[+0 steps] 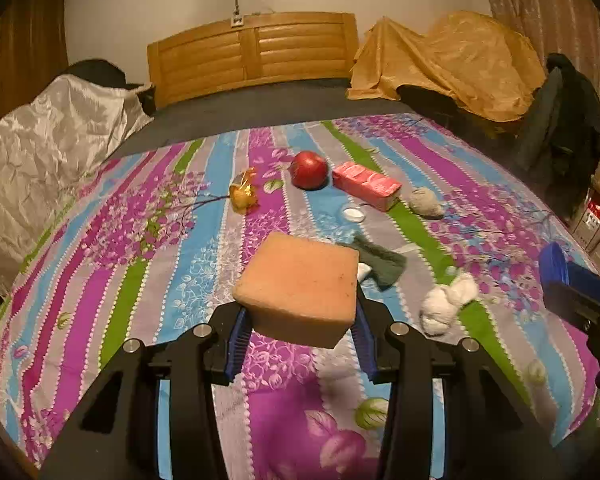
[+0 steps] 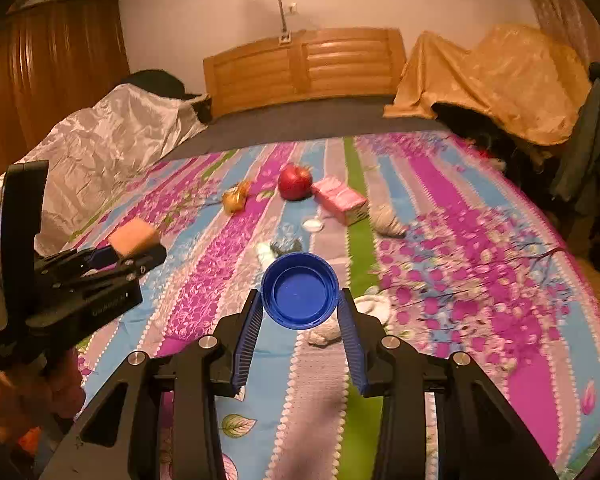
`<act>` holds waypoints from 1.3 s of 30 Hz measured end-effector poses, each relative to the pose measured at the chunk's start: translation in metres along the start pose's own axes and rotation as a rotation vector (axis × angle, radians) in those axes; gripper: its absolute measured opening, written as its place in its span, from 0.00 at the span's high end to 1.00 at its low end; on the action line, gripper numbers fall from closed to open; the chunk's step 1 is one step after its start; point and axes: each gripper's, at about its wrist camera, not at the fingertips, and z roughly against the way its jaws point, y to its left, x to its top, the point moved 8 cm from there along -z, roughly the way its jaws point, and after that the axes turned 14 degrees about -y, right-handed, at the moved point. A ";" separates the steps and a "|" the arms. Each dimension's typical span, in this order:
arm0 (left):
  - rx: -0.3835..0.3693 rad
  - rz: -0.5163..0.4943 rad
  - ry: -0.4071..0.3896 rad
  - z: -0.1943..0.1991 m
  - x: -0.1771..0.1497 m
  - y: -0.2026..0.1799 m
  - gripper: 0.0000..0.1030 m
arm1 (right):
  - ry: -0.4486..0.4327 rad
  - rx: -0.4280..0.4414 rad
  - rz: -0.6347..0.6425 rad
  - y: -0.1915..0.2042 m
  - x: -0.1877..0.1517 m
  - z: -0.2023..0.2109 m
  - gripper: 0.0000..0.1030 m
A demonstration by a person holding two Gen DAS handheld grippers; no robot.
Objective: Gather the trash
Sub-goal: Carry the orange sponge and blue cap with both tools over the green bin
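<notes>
Between our left gripper's [image 1: 300, 340] blue fingers [image 1: 238, 336] sits an orange sponge [image 1: 301, 288], clamped on both sides and held above the striped bedspread [image 1: 100, 280]. Our right gripper [image 2: 300, 328] pinches a blue bottle cap [image 2: 299, 290] at its rim, hollow side facing the camera. Ahead of the left fingertips we see a dark green rag [image 1: 379, 262] and a small white lid [image 1: 352, 213]; farther out lie a red apple [image 1: 308, 169], a pink carton [image 1: 365, 185] and a gold wrapper [image 1: 243, 194]. Just right of the left fingers rests a crumpled white tissue [image 1: 445, 302] — another grey wad [image 1: 425, 202] lies beyond the carton.
</notes>
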 end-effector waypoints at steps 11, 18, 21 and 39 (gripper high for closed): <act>-0.158 -0.049 -0.098 0.050 0.044 -0.084 0.59 | -0.133 -0.167 -0.017 -0.052 0.037 0.106 0.61; -0.332 -0.139 -0.151 0.082 0.060 -0.181 0.59 | -0.168 -0.358 -0.108 -0.135 0.036 0.198 0.61; -0.419 -0.195 -0.168 0.099 0.061 -0.232 0.59 | -0.168 -0.440 -0.146 -0.169 0.027 0.233 0.61; -0.799 -0.473 -0.141 0.168 0.009 -0.438 0.59 | -0.083 -0.874 -0.320 -0.322 -0.073 0.427 0.61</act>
